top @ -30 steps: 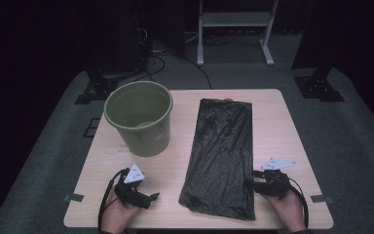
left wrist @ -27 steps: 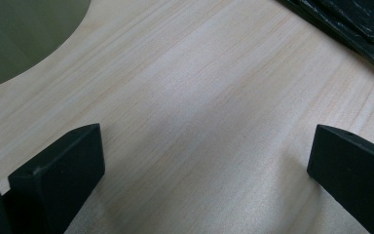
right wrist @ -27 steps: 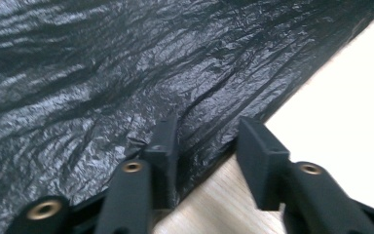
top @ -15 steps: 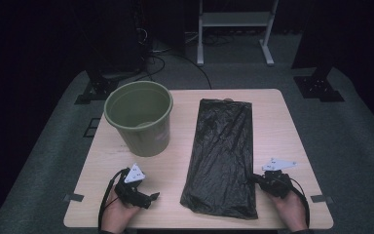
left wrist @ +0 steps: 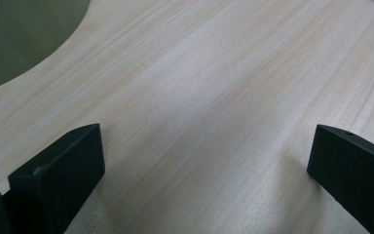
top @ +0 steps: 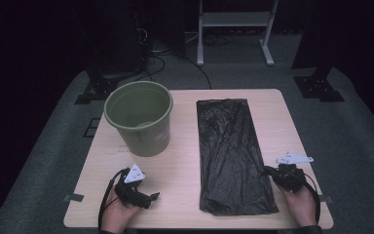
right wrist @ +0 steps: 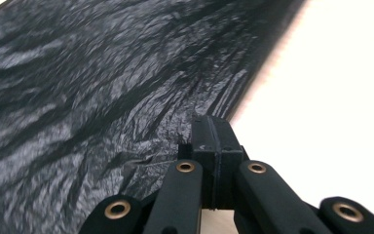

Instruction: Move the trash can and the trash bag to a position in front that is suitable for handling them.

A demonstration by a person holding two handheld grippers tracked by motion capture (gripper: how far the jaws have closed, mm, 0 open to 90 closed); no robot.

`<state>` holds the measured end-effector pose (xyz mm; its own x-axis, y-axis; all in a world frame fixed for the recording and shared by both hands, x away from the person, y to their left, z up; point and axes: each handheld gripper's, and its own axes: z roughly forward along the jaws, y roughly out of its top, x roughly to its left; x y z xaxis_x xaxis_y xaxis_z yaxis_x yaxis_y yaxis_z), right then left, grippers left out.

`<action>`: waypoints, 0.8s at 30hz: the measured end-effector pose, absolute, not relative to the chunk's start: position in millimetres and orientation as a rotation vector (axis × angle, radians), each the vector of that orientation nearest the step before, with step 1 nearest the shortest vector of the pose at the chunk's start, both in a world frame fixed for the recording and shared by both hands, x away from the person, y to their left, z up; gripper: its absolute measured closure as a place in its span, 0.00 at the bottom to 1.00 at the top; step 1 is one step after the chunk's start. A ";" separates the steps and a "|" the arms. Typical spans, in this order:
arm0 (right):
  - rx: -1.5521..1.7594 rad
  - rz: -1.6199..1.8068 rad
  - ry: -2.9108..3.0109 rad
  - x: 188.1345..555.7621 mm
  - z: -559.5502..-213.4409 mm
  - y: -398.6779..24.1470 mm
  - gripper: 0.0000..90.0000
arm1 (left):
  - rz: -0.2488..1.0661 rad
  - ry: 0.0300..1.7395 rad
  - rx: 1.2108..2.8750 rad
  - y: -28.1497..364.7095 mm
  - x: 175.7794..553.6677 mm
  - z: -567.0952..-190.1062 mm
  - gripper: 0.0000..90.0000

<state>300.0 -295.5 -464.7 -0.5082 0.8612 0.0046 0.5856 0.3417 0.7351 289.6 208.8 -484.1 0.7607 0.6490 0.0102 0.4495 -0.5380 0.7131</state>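
A black plastic bag lies flat along the right half of the wooden table. My right gripper is at the bag's right edge near its front end. In the right gripper view its jaws are shut on that edge of the bag, which wrinkles toward them. An olive-green bucket stands upright and empty at the left back. My left gripper rests low over the table in front of the bucket, open with bare wood between its jaws. The bucket's wall fills its upper left corner.
The table's front edge runs just under both hands. Bare wood lies between the bucket and the bag. Beyond the table are grey floor, cables, black stand feet and a white rack.
The near end of the black bag has shifted to the right with my right gripper at its edge. The left gripper and the bucket have stayed put.
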 end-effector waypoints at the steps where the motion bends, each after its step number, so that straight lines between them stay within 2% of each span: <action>1: 1.274 0.978 2.226 300.0 -464.7 -295.5 1.00 | 0.356 0.817 2.231 208.8 289.6 -484.1 0.00; 14: 1.381 0.916 2.111 309.7 -462.7 -340.1 0.98 | 0.355 0.818 2.231 208.8 289.6 -484.1 0.00; 15: 1.383 0.918 2.094 308.3 -461.4 -340.9 0.89 | 0.356 0.817 2.231 208.8 289.6 -484.1 0.00; 16: 1.384 0.924 2.091 307.7 -460.3 -341.0 0.84 | 0.356 0.817 2.231 208.8 289.6 -484.1 0.00; 17: 1.377 0.933 2.078 305.6 -456.7 -338.2 0.74 | 0.356 0.817 2.231 208.8 289.6 -484.1 0.00; 18: 1.371 0.944 2.088 305.1 -455.3 -335.9 0.69 | 0.356 0.817 2.231 208.8 289.6 -484.1 0.00; 19: 1.371 0.944 2.088 305.1 -455.3 -335.9 0.69 | 0.356 0.817 2.231 208.8 289.6 -484.1 0.00; 21: 1.350 0.988 2.117 305.4 -455.1 -324.8 0.57 | 0.356 0.817 2.231 208.8 289.6 -484.1 0.00; 24: 1.346 1.011 2.172 307.8 -457.5 -312.7 0.54 | 0.356 0.817 2.231 208.8 289.7 -484.1 0.00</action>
<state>307.8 -312.7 -457.5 -0.4619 0.8859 0.0437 0.6036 0.2778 0.7473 289.7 208.8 -484.1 0.7609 0.6488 0.0105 0.4491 -0.5382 0.7132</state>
